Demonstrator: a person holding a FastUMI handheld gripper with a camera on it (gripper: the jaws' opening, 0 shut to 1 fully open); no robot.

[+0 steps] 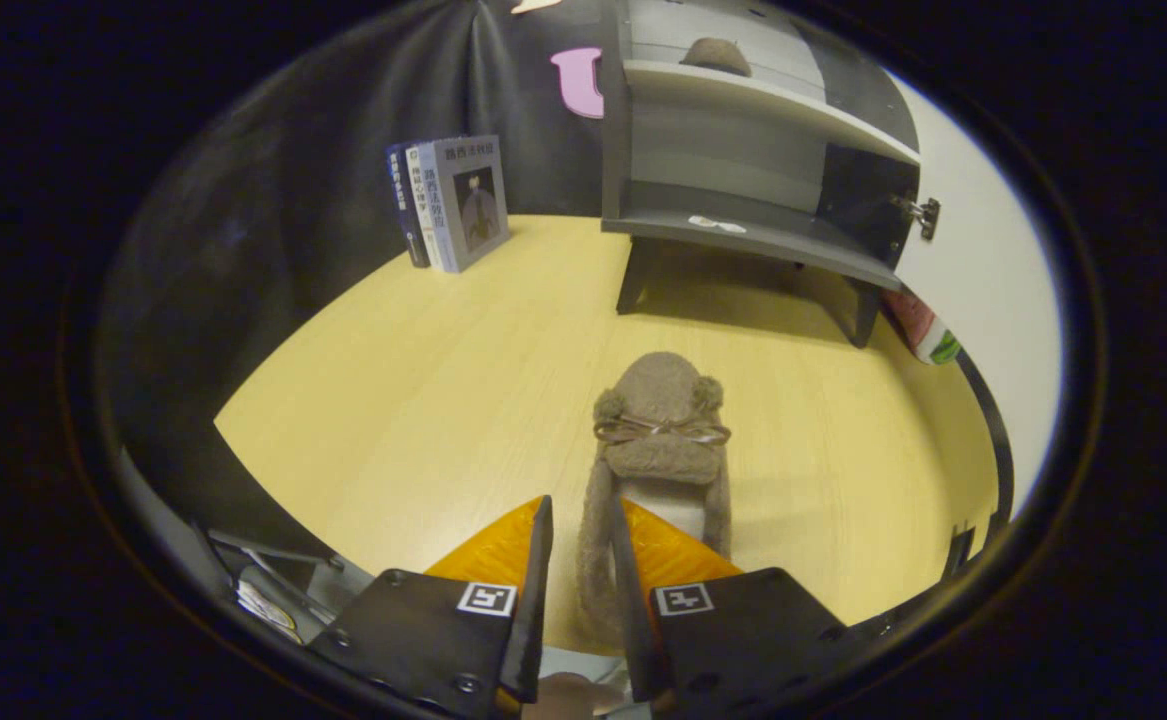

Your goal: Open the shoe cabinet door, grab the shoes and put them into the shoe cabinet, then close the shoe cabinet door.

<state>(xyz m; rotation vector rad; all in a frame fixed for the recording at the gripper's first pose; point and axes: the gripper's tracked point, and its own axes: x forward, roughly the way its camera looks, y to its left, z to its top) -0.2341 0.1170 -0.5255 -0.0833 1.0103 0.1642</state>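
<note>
A brown fuzzy shoe (658, 440) with a small bow lies toe-away on the wooden table (423, 400). My gripper (583, 530) is shut on the shoe's left side wall near the heel, one finger outside and one inside the opening. Beyond the shoe stands the grey shoe cabinet (743, 170) on short legs, its white door (983, 250) swung open to the right. A second brown shoe (715, 55) rests on the cabinet's upper shelf. The lower shelf holds only a small white scrap (715, 224).
Several books (453, 200) stand upright against the black cloth wall, left of the cabinet. A red and green object (928, 330) lies by the foot of the open door. Some metal gear (273, 590) sits at the table's near left edge.
</note>
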